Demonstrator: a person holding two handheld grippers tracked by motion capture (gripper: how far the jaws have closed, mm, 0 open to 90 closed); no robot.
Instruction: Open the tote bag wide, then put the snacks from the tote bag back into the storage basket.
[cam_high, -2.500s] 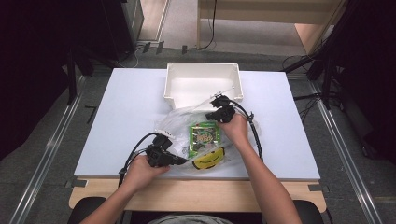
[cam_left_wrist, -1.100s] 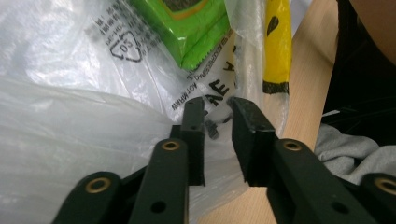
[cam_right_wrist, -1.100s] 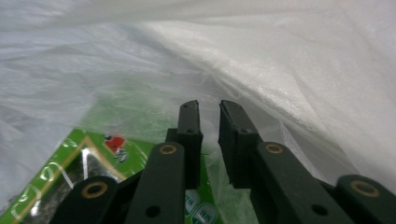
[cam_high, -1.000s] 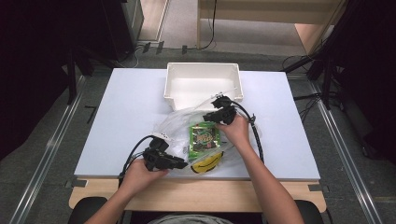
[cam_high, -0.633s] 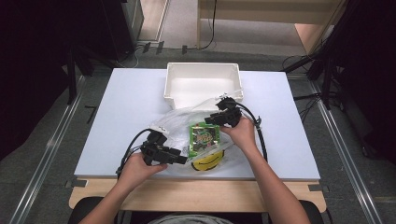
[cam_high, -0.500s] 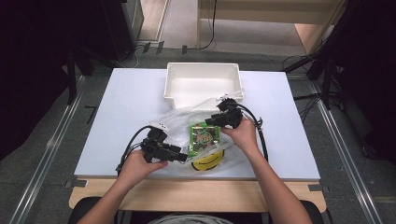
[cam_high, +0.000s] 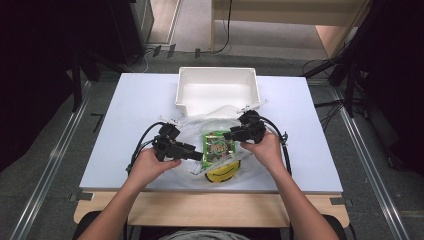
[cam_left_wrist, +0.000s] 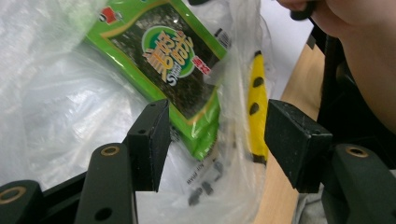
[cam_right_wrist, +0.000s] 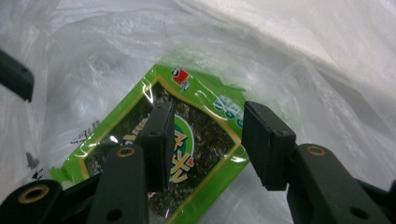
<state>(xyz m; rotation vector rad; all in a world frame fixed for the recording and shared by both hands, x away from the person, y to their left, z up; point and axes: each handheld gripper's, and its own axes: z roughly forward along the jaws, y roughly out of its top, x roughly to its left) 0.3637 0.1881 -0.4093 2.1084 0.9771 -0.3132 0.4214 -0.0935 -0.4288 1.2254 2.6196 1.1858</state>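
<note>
green seaweed packet (cam_left_wrist: 177, 70): round green emblem with pale korean-style characters, not legible; a latin word starting "s" beneath; small red tag with white marks at right; red logo at top corner. clear plastic bag (cam_left_wrist: 70, 107): black print near its edge, too blurred to read.

one white table (cam_high: 125, 125). one white bin (cam_high: 217, 90). one clear plastic bag (cam_high: 200, 125). one green seaweed packet (cam_high: 218, 146). one yellow banana (cam_high: 223, 172). two black grippers: left (cam_high: 199, 156), right (cam_high: 229, 135). two hands, one on each gripper.
</note>
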